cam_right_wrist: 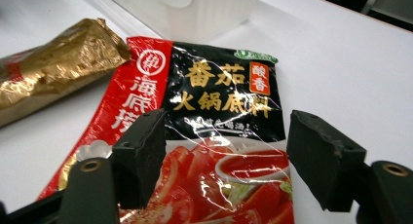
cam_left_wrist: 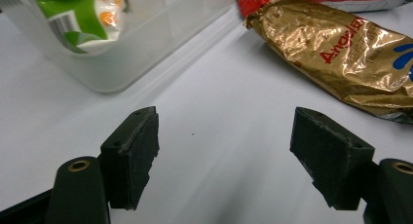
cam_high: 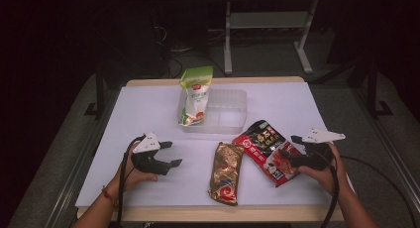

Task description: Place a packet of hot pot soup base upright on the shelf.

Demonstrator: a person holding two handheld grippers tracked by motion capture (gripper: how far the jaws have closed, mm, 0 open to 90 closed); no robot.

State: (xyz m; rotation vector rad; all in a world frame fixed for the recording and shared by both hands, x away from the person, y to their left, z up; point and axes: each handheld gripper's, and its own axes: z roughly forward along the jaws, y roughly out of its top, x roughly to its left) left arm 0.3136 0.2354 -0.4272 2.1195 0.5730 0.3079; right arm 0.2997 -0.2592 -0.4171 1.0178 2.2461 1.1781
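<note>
Between the spread fingers of the right gripper (cam_right_wrist: 221,156) lies the red and black sauce packet (cam_right_wrist: 214,131), flat on the white surface (cam_high: 148,114); the pads stand clear of it on both sides, nothing pinched. Just beside that packet, toward the person's left, lies the gold foil packet (cam_high: 226,172), its top end near the red packet's corner. Behind the red packet sits the clear plastic box (cam_high: 233,114), with a green and white pouch (cam_high: 194,94) leaning in it. Well apart from the red packet, the left gripper (cam_left_wrist: 224,151) hangs over bare surface, fingers wide open and empty.
</note>
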